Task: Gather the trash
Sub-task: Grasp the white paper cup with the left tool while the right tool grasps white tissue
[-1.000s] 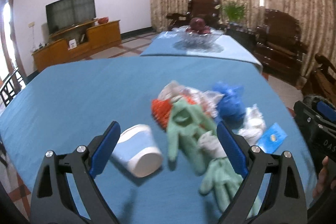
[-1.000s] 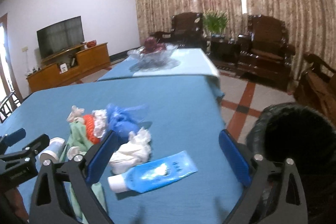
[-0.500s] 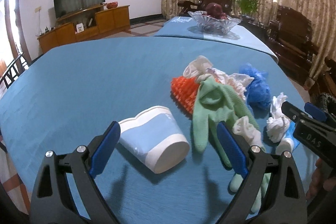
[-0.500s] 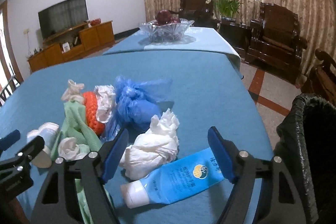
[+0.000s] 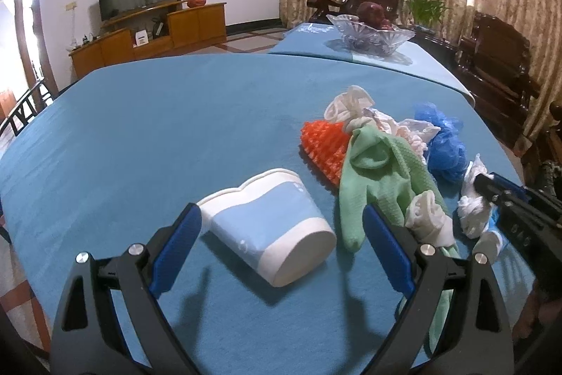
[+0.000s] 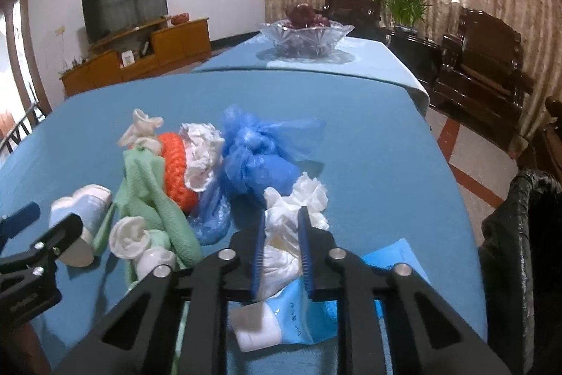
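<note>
Trash lies in a heap on the blue table (image 5: 158, 136). My right gripper (image 6: 281, 248) is shut on a crumpled white tissue (image 6: 298, 199), which also shows in the left wrist view (image 5: 474, 206). A blue tube (image 6: 291, 311) lies under it. My left gripper (image 5: 281, 241) is open around a tipped blue-and-white paper cup (image 5: 270, 227), not touching it. A green glove (image 5: 379, 178), an orange scrubber (image 5: 323, 146), a blue plastic bag (image 6: 256, 160) and more white tissues (image 6: 202, 153) lie between.
A black bin bag (image 6: 523, 252) stands off the table's right edge. A glass fruit bowl (image 6: 305, 34) sits on the far table. Dark wooden chairs (image 6: 481, 58) stand at the right, a TV cabinet (image 5: 151, 37) at the far left.
My right gripper has moved forward and closed on the white tissue. My left gripper has come closer to the paper cup, still open.
</note>
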A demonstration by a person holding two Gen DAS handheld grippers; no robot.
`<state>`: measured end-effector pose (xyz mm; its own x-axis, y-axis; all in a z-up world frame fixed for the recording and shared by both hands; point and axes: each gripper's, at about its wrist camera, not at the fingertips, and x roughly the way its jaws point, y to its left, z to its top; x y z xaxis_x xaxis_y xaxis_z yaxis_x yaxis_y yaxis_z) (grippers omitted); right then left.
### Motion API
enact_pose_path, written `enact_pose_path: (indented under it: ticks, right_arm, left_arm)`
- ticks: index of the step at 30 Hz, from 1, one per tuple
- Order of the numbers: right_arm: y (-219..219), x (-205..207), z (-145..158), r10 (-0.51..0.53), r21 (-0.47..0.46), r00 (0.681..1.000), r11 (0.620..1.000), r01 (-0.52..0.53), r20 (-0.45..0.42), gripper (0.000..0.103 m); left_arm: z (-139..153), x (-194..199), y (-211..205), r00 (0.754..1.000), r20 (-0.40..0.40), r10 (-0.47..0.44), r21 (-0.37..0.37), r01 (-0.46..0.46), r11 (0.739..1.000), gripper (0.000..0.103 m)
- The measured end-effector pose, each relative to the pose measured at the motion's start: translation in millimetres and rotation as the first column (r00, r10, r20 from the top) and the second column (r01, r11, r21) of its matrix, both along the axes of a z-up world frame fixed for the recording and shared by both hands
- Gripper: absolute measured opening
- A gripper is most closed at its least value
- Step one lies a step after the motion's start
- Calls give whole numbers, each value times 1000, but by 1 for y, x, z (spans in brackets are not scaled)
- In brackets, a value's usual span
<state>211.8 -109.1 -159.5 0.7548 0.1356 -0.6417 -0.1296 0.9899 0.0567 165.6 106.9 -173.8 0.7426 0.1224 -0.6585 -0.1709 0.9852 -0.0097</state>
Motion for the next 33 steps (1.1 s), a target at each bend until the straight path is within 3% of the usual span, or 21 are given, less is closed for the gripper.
enact_pose_path:
  ticks: [10, 11, 13, 16, 21, 33]
  right_arm:
    - [-6, -12, 13, 16, 35, 999, 999, -18, 33, 16]
    - [-6, -13, 14, 17, 35, 999, 999, -18, 34, 16]
    - [-7, -13, 14, 18, 36, 999, 999, -19, 32, 16]
    - [-8, -14, 15, 23, 31, 999, 999, -24, 35, 16]
    - [-9, -16, 22, 30, 27, 998, 999, -31, 50, 16]
    - [-21, -25, 61, 25, 62, 992, 998, -33, 122, 16]
  left_arm:
    - [-17, 7, 6, 998, -53, 26, -13, -27, 1000, 90]
    - [-18, 9, 5, 998, -59, 29, -18, -30, 999, 88]
    - [-22, 13, 9, 996, -85, 28, -41, -32, 999, 74]
    - [-24, 12, 14, 995, -94, 33, -78, -40, 996, 67]
    - [-13, 11, 18, 997, -69, 34, -92, -40, 995, 59]
    - [40, 5, -10, 999, 37, -17, -57, 19, 998, 56]
